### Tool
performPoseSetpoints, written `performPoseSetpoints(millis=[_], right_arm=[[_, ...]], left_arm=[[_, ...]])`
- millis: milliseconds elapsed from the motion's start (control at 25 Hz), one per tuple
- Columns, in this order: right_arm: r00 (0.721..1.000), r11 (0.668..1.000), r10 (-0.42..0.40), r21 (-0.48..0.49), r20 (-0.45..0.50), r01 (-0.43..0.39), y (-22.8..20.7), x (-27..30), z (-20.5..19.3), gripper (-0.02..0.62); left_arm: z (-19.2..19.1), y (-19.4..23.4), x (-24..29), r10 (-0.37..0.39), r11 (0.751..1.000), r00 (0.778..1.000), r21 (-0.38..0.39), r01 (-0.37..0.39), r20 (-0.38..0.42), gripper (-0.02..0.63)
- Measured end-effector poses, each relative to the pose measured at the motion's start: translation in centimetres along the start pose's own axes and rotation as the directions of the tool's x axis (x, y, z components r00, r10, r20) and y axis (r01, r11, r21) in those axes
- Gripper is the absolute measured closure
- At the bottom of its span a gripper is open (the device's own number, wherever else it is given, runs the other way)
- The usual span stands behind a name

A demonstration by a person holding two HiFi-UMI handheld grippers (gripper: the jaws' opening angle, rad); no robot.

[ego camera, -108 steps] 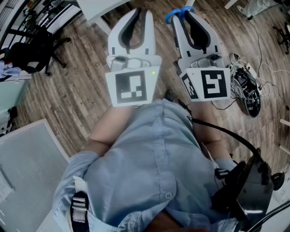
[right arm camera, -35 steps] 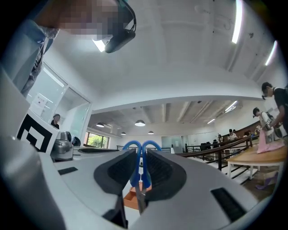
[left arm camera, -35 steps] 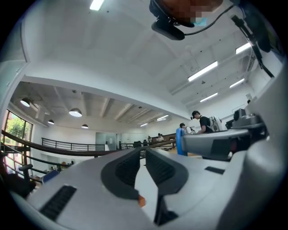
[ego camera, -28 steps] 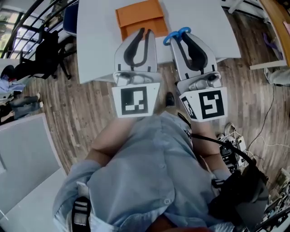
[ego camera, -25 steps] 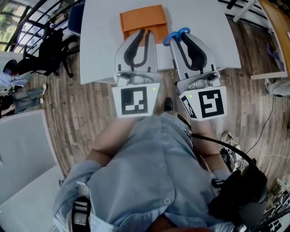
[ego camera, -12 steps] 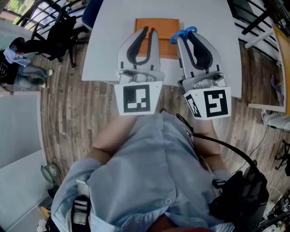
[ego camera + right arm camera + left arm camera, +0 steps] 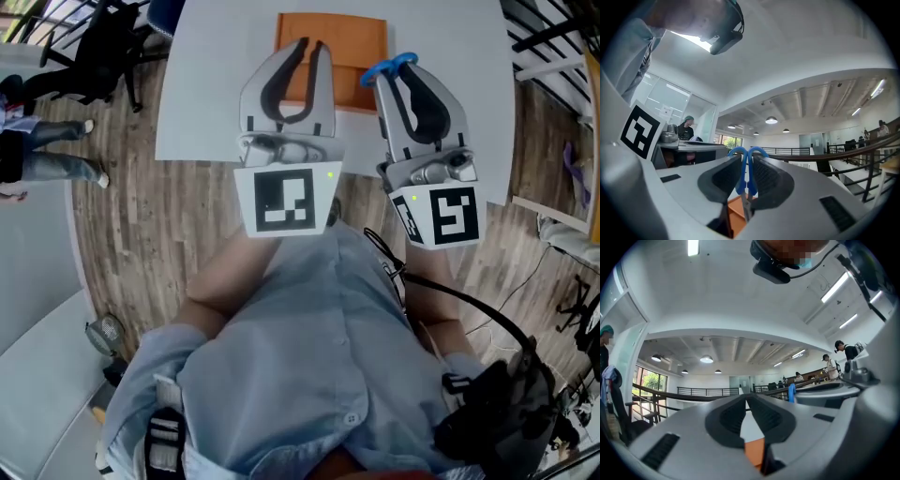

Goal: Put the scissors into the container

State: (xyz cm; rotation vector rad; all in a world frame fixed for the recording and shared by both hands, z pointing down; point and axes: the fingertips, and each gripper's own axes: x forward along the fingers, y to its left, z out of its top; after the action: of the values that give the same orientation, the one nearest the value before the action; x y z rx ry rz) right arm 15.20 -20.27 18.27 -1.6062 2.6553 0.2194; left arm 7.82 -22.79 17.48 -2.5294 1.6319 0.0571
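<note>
My right gripper point(image 7: 410, 73) is clamped on the blue-handled scissors point(image 7: 389, 67), just beside the orange container point(image 7: 349, 33) at twelve o'clock on the white surface point(image 7: 206, 94), my left gripper point(image 7: 307, 47) closed and empty, and letting go here could drop them outside its rim.

My left gripper point(image 7: 747, 398) is pointing level, tips meeting, gripping nothing. Through the gap I'm seeing an orange container point(image 7: 754, 452) on a white table point(image 7: 751, 425). Scissors point(image 7: 791, 393) are showing as a blue sliver at right.
</note>
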Motion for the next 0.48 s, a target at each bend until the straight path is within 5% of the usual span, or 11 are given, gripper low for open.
performPoseSetpoints(millis=[480], right_arm=[[0.980, 0.999, 0.028, 0.050, -0.198, -0.019, -1.1, 2.8, -10.9, 0.512]], left_arm=[[-9.0, 1.1, 3.6, -0.024, 0.998, 0.985, -0.057, 0.015, -0.173, 0.561]])
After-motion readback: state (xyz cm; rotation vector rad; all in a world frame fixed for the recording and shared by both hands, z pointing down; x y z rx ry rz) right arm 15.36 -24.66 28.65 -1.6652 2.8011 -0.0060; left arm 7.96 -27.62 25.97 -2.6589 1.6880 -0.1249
